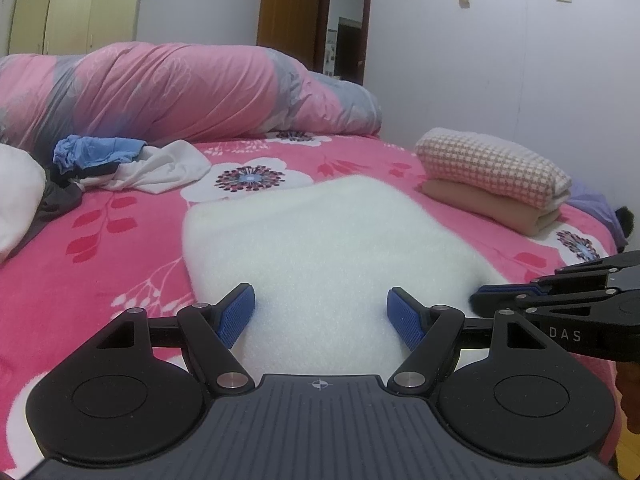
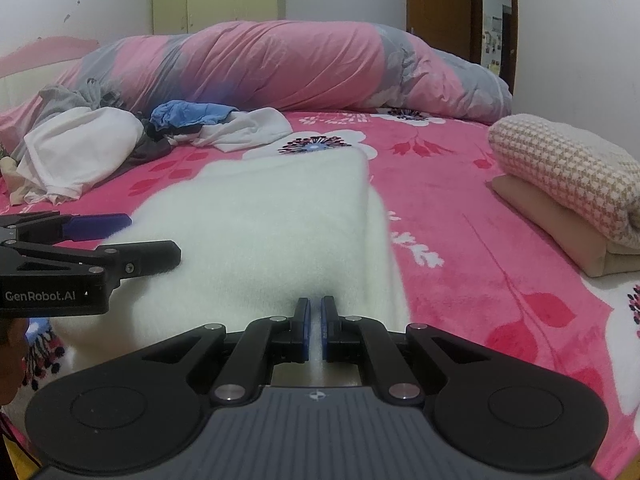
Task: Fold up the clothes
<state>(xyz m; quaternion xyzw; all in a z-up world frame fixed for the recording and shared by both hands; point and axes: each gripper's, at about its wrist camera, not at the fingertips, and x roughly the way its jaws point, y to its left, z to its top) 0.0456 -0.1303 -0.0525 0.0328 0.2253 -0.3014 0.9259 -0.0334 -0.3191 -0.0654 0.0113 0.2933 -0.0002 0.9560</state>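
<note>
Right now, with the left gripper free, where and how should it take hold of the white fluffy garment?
Probably the near left corner of the white fluffy garment, coming in low from the near edge of the bed. It lies flat, so only its edges offer a pinchable lip. The left gripper stands open over the near hem, and the right gripper is shut on the same hem further right.

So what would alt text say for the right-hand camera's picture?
The right gripper is pinched shut on the near edge of a fluffy white garment on a pink floral bed. The open left gripper hovers alongside; unfolded clothes lie behind.
</note>
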